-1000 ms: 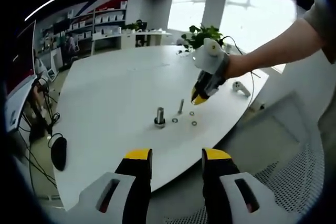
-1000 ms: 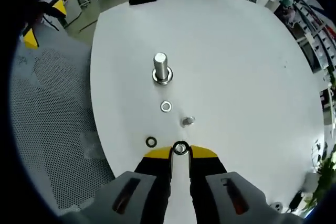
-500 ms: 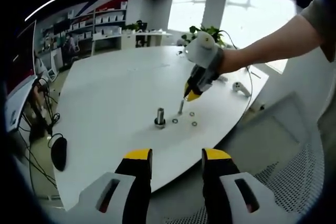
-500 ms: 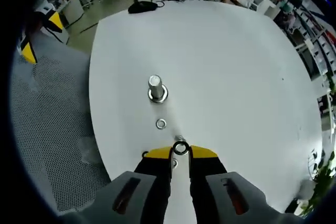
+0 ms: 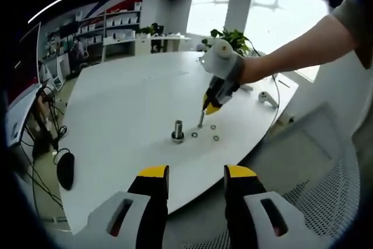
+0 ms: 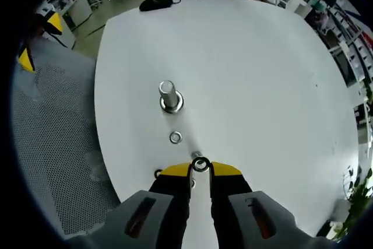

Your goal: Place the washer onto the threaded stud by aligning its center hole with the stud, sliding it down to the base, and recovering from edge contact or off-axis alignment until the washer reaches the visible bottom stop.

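- Left gripper view: the left gripper [image 5: 196, 186] hangs off the table [image 5: 116, 109] edge at six o'clock, jaws well apart and holding nothing. The right gripper [image 5: 211, 108] points down at the thin stud [image 5: 201, 118]. A thicker bolt [image 5: 177, 129] stands at the stud's nine o'clock, and two loose washers [image 5: 214, 132] lie at its four o'clock.
- Right gripper view: the right gripper [image 6: 200, 171] has its jaws nearly closed, pinching a washer [image 6: 200, 164] flat at the tips. The stud's top [image 6: 196, 156] sits just beyond, at eleven o'clock of the washer. A spare washer [image 6: 175, 137] lies toward the bolt [image 6: 168, 94].
- To do it well, the person likely nudges the hole over the stud's axis, keeps the washer level, then lowers it; if an edge catches, lift and re-centre.
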Motion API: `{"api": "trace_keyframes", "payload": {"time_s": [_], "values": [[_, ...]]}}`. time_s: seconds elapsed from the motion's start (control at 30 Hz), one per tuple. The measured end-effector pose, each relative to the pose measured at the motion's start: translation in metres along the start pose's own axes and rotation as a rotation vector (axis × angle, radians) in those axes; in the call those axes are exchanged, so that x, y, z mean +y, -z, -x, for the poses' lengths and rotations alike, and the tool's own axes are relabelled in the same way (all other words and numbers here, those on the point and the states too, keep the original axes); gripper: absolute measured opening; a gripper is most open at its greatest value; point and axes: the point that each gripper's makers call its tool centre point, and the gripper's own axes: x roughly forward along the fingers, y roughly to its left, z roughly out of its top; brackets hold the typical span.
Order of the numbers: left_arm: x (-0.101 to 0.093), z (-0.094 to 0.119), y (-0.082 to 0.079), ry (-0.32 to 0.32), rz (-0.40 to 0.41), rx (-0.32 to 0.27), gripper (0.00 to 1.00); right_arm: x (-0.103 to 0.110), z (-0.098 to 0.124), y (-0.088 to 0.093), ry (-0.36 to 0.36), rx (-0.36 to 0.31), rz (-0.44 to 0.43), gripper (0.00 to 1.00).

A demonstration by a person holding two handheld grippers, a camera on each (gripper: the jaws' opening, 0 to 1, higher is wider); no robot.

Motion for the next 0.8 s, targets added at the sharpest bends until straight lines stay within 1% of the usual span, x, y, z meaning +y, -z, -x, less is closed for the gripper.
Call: {"api": "trace_keyframes", "payload": {"time_s": [0.17,0.23,0.33,0.63,0.8], "values": [[0.0,0.0,0.0,0.0,0.0,0.001,0.36,-0.002,-0.001,-0.005,0.0,-0.005,-0.002,0.13],[0.0,0.0,0.0,0.001,0.001,-0.002,0.36,-0.003,-0.001,-0.005,0.007,0.003,0.011,0.13],[0.0,0.0,0.0,0.003,0.001,-0.002,0.36,-0.002,-0.002,-0.006,0.003,0.005,0.01,0.13],[0.0,0.0,0.0,0.004,0.0,-0.002,0.36,-0.001,-0.011,-0.003,-0.011,0.031,0.004,0.13],[0.0,0.0,0.0,0.003,0.002,-0.002,0.36,0.001,-0.02,-0.001,-0.027,0.049,-0.001,0.13]]}}
